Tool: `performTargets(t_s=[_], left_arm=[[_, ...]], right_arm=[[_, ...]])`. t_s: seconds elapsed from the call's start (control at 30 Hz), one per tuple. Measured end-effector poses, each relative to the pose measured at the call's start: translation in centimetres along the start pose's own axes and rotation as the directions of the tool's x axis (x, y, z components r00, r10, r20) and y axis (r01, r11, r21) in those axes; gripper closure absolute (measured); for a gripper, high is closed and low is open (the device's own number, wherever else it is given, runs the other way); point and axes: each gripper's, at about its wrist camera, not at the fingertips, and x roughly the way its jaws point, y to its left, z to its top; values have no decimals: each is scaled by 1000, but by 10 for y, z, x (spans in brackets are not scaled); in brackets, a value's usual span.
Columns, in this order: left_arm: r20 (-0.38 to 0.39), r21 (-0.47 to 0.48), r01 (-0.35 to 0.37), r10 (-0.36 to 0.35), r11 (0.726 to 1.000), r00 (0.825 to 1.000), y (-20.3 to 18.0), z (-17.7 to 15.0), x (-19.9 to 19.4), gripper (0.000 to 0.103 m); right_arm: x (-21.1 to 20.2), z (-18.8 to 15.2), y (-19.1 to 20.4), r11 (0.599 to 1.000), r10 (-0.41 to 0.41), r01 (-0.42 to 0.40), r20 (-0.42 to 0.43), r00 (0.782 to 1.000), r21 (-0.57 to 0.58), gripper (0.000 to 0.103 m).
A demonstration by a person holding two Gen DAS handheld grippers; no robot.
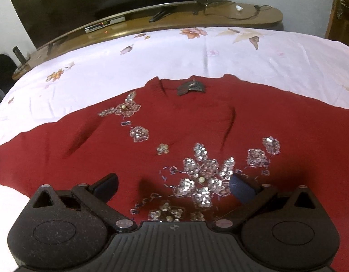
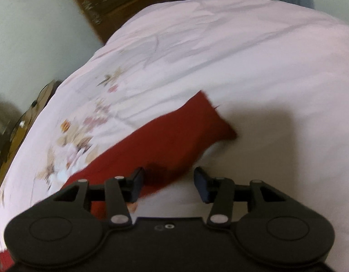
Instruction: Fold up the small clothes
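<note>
Red sweater (image 1: 197,122) flat on bed (image 1: 151,54); left hand-held gripper (image 1: 174,187) and right hand-held gripper (image 2: 168,182) both released; pinch sleeve (image 2: 174,131) by its edge, avoiding sequins (image 1: 201,176).

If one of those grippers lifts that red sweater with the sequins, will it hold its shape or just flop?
Probably flop: the red sweater lies flat and creased on the bedsheet. The sequin flowers likely add stiffness and weight there, and could snag. Its sleeve looks limp, so it would dangle.

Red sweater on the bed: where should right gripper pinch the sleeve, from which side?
Pinch the sleeve near its cuff end, coming from the bare sheet side. The red sweater lies flat, and the open right gripper already straddles that edge.
</note>
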Motion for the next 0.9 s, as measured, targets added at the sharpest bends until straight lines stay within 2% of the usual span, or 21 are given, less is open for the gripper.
performTargets(t_s=[0.07, 0.17, 0.23, 0.27, 0.4, 0.47, 0.57, 0.7, 0.8, 0.9], left_arm=[[0, 1, -9, 9, 1000, 1000, 1, 0, 1, 0], [-3, 2, -11, 11, 1000, 1000, 1, 0, 4, 0], [-3, 8, -15, 15, 1000, 1000, 1, -1, 5, 0], [0, 12, -17, 17, 1000, 1000, 2, -2, 4, 0], [18, 6, -18, 18, 1000, 1000, 8, -2, 1, 0], [23, -4, -16, 17, 1000, 1000, 15, -2, -1, 0], [29, -24, -12, 12, 1000, 999, 27, -3, -6, 0], [31, -71, 26, -23, 997, 999, 49, -5, -13, 0], [33, -97, 51, -48, 994, 998, 67, -7, -17, 0], [35, -142, 83, -79, 986, 996, 88, -9, -20, 0]], right_arm=[[2, 5, -6, 999, 15, -16, 4, 1000, 50, 57], [9, 6, -2, 1000, -15, 14, 15, 1000, 16, 65], [12, 8, 2, 1000, -27, 27, 26, 999, -1, 79], [14, 9, 3, 1000, -18, 19, 29, 999, -3, 93], [8, 4, 7, 999, 0, 3, 79, 997, -40, 96], [-3, -2, 20, 994, 48, -37, 109, 993, -102, 96], [-26, -18, 57, 965, 160, -130, 117, 980, -228, 96], [-61, -59, 125, 872, 348, -301, 55, 936, -385, 96], [-81, -102, 177, 768, 478, -449, -59, 876, -457, 96], [-90, -156, 223, 654, 558, -589, -223, 799, -476, 96]])
